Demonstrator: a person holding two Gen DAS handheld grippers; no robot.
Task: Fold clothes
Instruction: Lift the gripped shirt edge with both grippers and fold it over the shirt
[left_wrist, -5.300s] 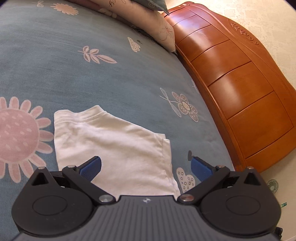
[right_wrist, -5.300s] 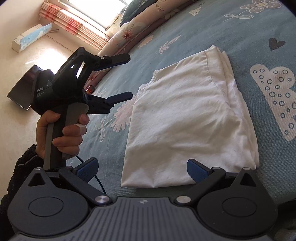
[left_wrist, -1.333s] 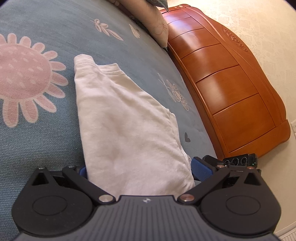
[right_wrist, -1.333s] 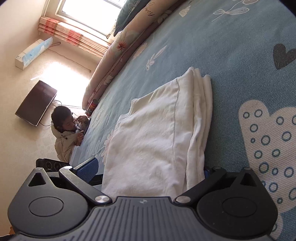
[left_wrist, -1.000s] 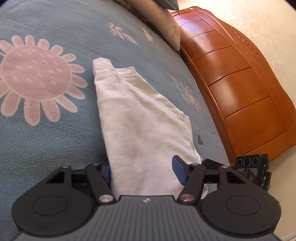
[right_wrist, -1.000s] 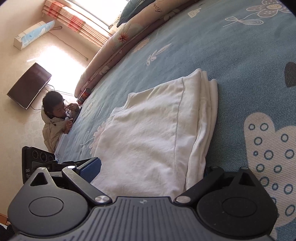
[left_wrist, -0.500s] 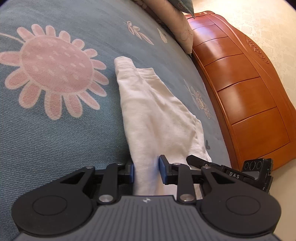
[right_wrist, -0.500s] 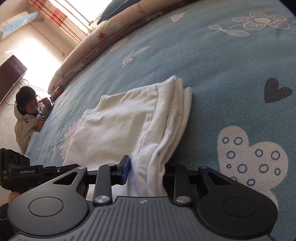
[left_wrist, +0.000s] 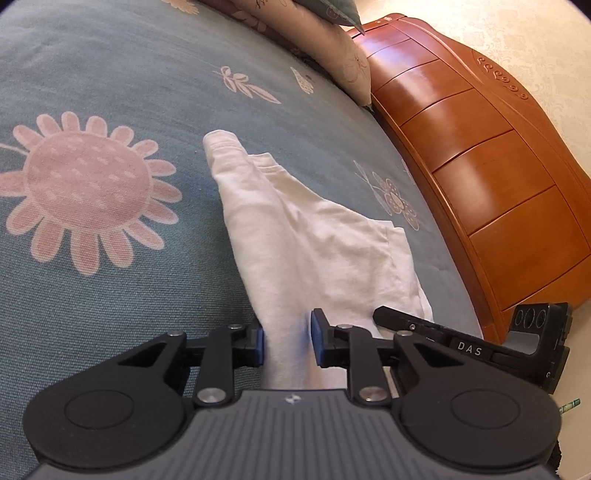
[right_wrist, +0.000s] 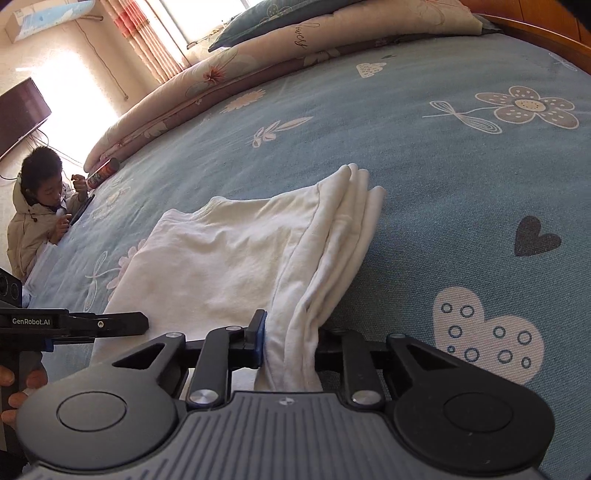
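Both grippers' jaws are closing, pinching the white garment (left_wrist: 314, 240): left gripper (left_wrist: 287, 341), right gripper (right_wrist: 290, 341); its right pad is hidden by cloth.

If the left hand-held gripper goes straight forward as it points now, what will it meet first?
The white garment: the left hand-held gripper is closing on its near edge, cloth already between the pads. Beyond it probably lies the blue bedspread; depth is unclear.

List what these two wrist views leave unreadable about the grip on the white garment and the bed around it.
- Left wrist view: the near hem of the white garment runs behind the left tongs; its layers there are hidden.
- Right wrist view: one pad of the right tongs, closing on the cloth, is covered by it.
- Right wrist view: the red can label is too small to read.
- Both views: the bed cover is cut off by the frame edges.
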